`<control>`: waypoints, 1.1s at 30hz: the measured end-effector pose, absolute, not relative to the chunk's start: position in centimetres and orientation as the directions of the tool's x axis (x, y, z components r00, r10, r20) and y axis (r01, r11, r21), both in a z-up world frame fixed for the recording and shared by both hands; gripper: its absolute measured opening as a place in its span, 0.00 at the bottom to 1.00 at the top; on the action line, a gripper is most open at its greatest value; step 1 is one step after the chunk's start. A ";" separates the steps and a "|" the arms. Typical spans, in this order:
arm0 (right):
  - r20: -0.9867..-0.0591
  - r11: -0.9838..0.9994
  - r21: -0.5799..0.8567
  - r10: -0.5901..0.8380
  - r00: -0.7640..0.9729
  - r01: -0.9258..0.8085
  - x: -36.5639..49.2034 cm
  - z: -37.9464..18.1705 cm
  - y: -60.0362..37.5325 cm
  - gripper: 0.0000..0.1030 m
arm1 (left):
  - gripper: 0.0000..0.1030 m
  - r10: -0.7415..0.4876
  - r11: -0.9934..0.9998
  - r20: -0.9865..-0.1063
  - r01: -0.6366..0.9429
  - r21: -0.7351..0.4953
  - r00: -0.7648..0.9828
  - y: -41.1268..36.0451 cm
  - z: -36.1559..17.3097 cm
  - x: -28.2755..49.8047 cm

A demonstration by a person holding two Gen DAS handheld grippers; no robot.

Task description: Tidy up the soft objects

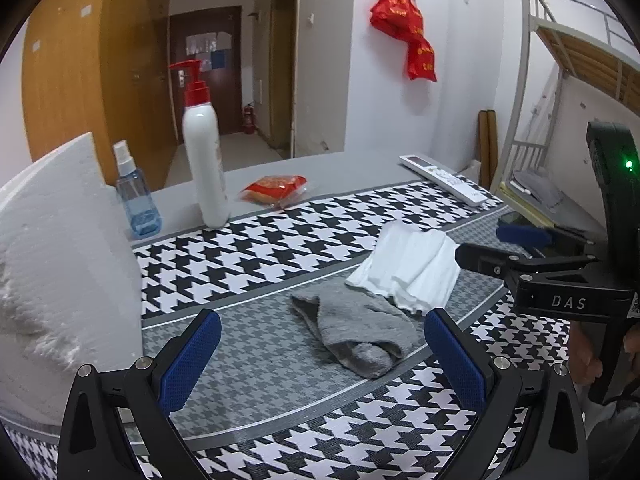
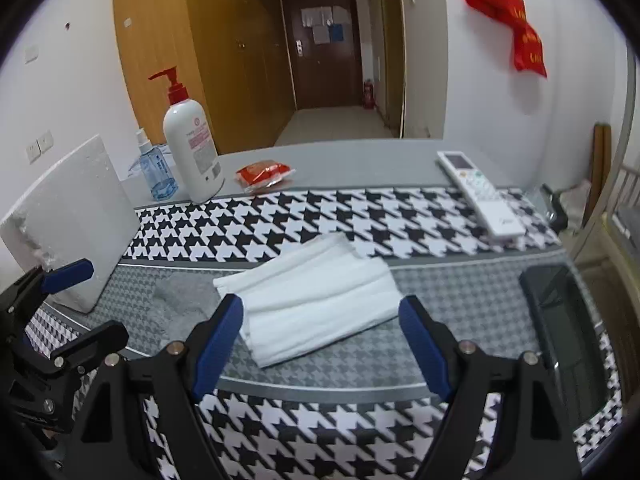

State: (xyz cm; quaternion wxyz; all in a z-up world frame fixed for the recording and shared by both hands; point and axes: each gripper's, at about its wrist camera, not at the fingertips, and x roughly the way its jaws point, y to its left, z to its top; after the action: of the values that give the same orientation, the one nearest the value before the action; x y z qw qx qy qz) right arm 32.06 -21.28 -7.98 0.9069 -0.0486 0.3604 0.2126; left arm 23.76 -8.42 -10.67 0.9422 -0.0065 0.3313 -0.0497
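While both pairs of tongs hang above the houndstooth-covered worktop point(image 1: 280, 236) with nothing between their blue pads, the folded white towel point(image 2: 312, 300) lies straight ahead of the right tongs point(image 2: 320, 340), just beyond the fingertips and roughly centred in the gap. Its long axis runs across that gap, slanting from lower left to upper right in the right wrist view, so the jaws, standing wide, would meet it at its short ends rather than across its narrow width; I judge a turn of the wrist or a pinch on one edge would serve better. The grey cloth point(image 1: 352, 332) lies rumpled just ahead of the left tongs point(image 1: 320, 360), also spread wide and empty, with its length running away and leftward from the near rolled end. The white towel touches or overlaps the grey cloth's far end, so lifting one may drag the other. Right is nearer the towel, left nearer the cloth. A pump bottle point(image 1: 202, 152), spray bottle point(image 1: 136, 196), remote point(image 2: 480, 196) and red packet point(image 1: 274, 188) stand well apart.
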 end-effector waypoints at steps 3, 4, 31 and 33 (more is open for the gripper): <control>-0.682 0.912 0.059 0.334 0.651 -0.406 32.4 -8.1 -21.6 0.81 | 0.99 -0.116 0.993 -0.631 0.105 -0.056 0.767 -8.7 -10.9 24.2; -0.685 0.912 0.061 0.334 0.647 -0.405 32.6 -8.2 -21.6 0.81 | 0.99 -0.126 0.992 -0.632 0.112 -0.061 0.764 -8.8 -10.9 24.3; -0.719 0.887 0.061 0.357 0.597 -0.457 33.5 -9.6 -20.8 0.81 | 0.59 -0.180 0.979 -0.753 0.189 -0.076 0.633 -10.7 -14.5 28.8; -0.721 0.886 0.058 0.356 0.594 -0.461 33.5 -9.7 -20.7 0.81 | 0.54 -0.186 0.978 -0.754 0.192 -0.081 0.629 -10.7 -14.6 28.8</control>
State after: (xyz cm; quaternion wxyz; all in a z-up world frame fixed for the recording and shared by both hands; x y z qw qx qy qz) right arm 33.49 -20.66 -9.66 0.8902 -0.0673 0.3878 0.2294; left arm 28.84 -10.69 -14.56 0.9026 0.0035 0.4175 -0.1049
